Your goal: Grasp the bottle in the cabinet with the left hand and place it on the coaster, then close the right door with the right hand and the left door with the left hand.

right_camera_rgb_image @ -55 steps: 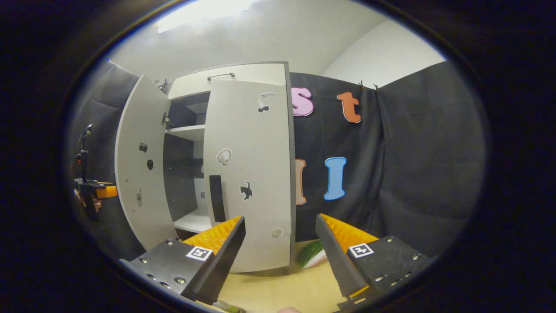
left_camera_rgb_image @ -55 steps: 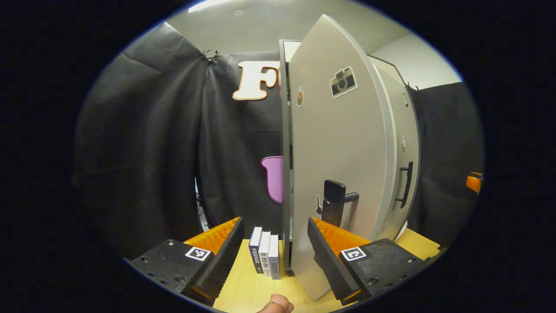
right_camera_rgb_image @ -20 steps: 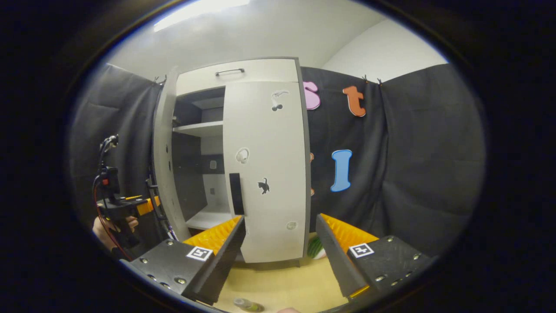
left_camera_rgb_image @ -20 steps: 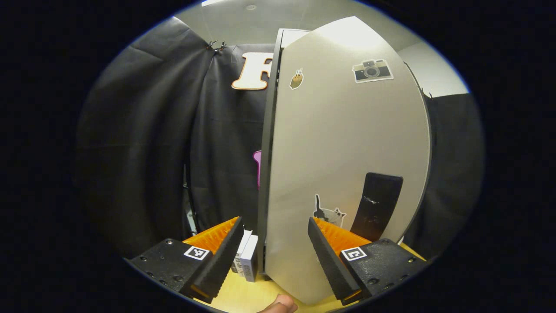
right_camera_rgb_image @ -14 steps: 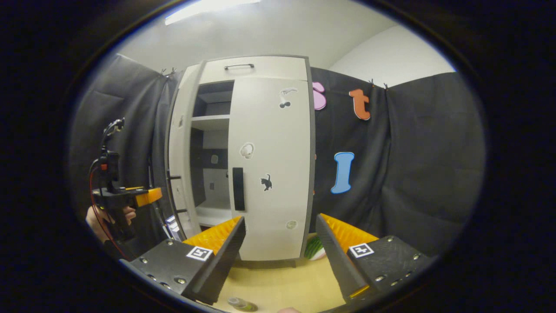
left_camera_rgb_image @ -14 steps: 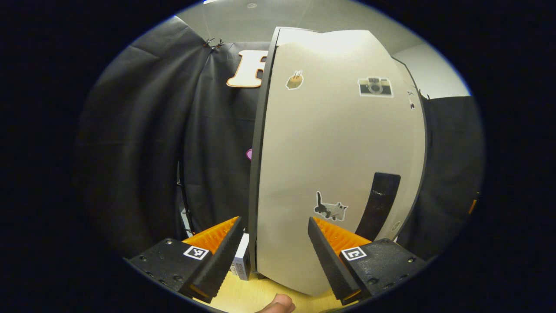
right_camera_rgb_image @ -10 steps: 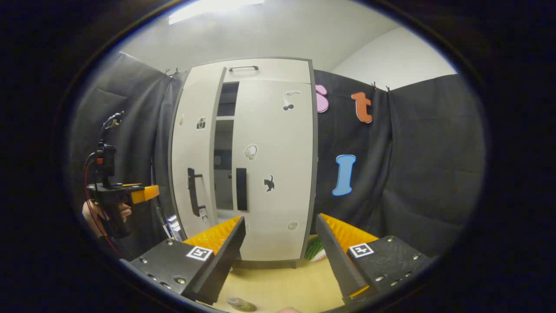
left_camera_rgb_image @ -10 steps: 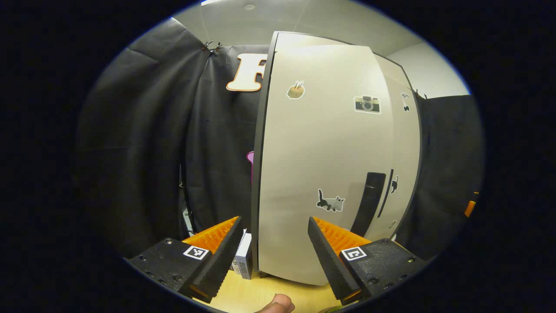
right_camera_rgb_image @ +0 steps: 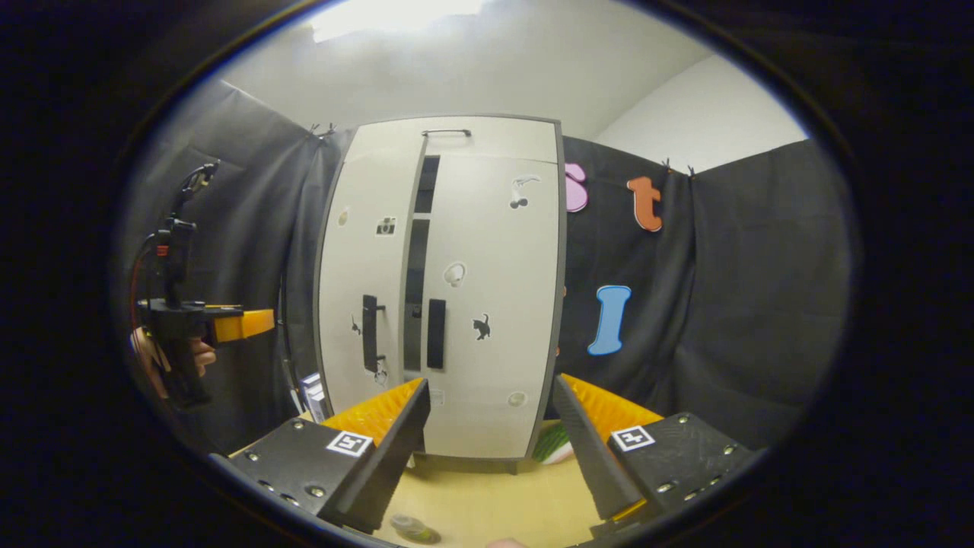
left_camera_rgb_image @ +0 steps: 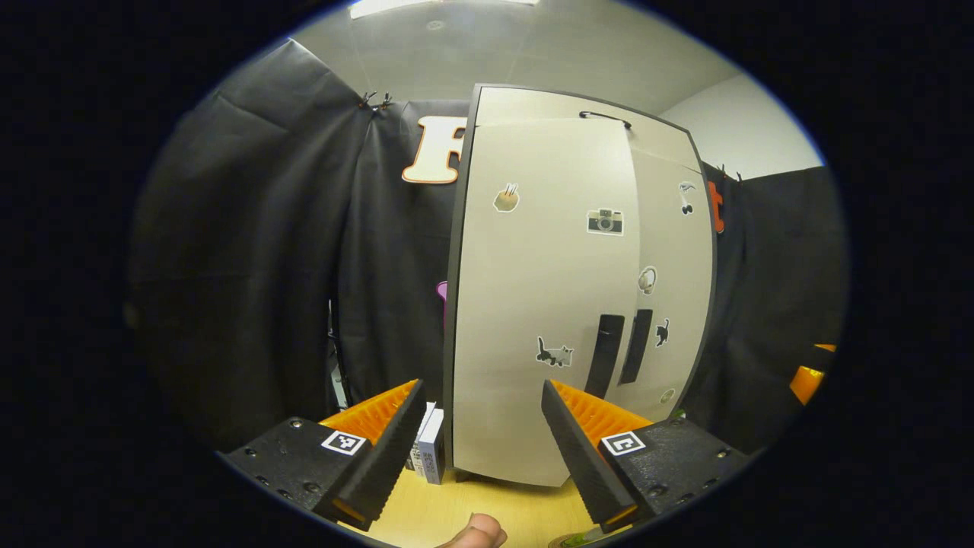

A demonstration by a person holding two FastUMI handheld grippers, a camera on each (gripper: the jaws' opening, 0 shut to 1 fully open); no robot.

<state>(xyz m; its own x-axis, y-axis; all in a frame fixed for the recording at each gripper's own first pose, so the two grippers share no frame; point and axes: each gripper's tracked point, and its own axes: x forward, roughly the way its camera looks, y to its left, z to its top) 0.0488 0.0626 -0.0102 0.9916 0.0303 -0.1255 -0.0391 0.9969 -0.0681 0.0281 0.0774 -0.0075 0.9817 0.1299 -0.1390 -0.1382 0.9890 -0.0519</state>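
- The cabinet (right_camera_rgb_image: pixel 449 289) is the landmark: it stands at the back of the wooden table (right_camera_rgb_image: pixel 494 502), dead ahead of both grippers.
- The right door (right_camera_rgb_image: pixel 491 304) lies flat in the cabinet's face, closed as far as I can tell.
- The left door (right_camera_rgb_image: pixel 361 297) sits just left of it. In the right gripper view a dark upright slit shows between the two doors, so I judge it not quite home; in the left gripper view the two faces look almost flush.
- The left gripper (left_camera_rgb_image: pixel 479 449) has its fingers apart and empty. It faces the left door's hinge side, a little back from the cabinet, not touching.
- Seen from the other side, that gripper and the hand (right_camera_rgb_image: pixel 199 358) holding it are left of the cabinet, nearer the left door than the right gripper is.
- The right gripper (right_camera_rgb_image: pixel 491 449) is also spread and empty, pointed at the foot of the right door, apart from it.
- The door's long axis is upright, so any last push goes into its face, toward the cabinet.
- A bottle (right_camera_rgb_image: pixel 415 527) shows in front of the cabinet at the table's near edge; I cannot make out the coaster.
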